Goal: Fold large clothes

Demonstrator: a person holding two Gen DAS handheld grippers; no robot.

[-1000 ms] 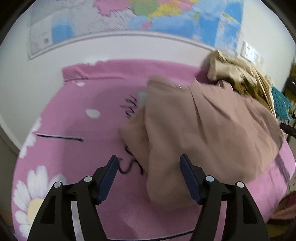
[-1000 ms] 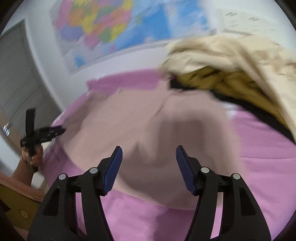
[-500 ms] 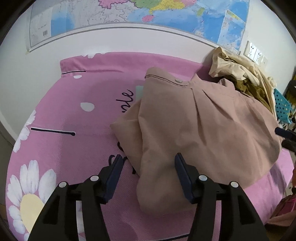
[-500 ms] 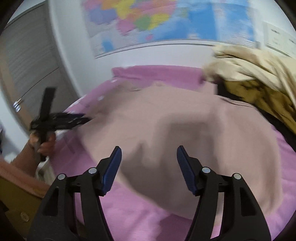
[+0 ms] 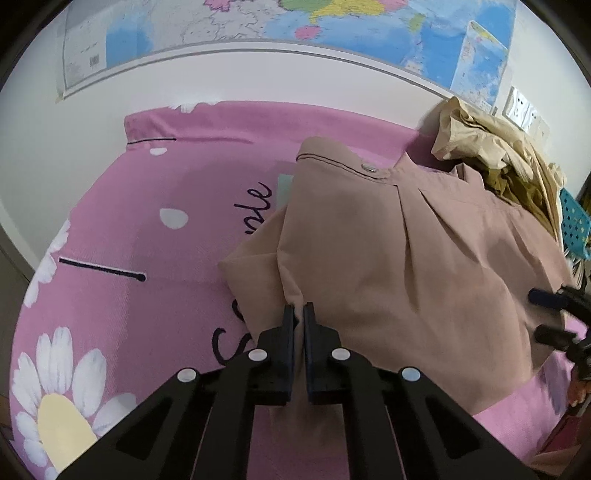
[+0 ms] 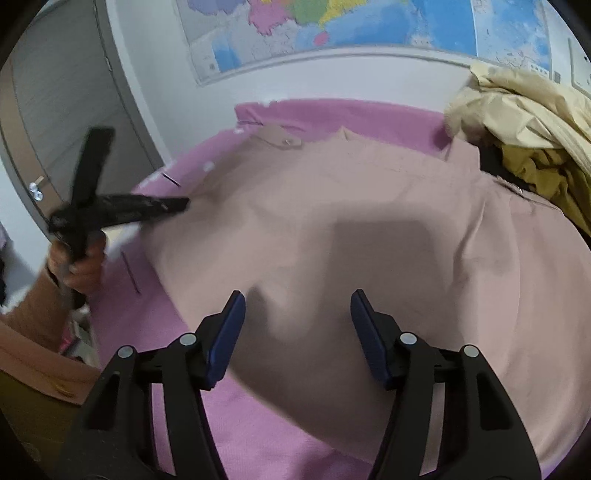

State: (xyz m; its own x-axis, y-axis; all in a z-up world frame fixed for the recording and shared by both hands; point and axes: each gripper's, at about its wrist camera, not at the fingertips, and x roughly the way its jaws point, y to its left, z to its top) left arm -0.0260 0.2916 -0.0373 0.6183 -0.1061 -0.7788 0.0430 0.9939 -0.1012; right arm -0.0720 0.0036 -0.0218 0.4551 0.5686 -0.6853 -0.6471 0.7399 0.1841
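Pinching: the left tool [image 5: 298, 314] has its jaws drawn narrow on a fold of the tan garment [image 5: 406, 266] at the garment's near left edge.
Right tool [image 6: 297, 325]: jaws spread wide, holding nothing, poised over the near part of the garment, whose cloth shows between the blue pads [image 6: 225, 339].
Garment position: lies in a loose heap on the pink sheet [image 5: 147, 229], toward the right half in the left wrist view; a snap button [image 5: 368, 168] shows on a band at its far edge.
Sheet: pink, printed with a white daisy [image 5: 55, 387] and dark script partly covered by the garment.
Other clothes: a cream and olive pile [image 6: 524, 122] sits at the far right, just beside the tan garment, against the wall.
Wall: a coloured map [image 5: 332, 29] hangs above the sheet's far edge.
Right wrist view, left side: the left tool appears blurred, gripped by the person's hand [image 6: 79, 262].
Left wrist view, right edge: the right tool's black tips reach over the garment's edge.
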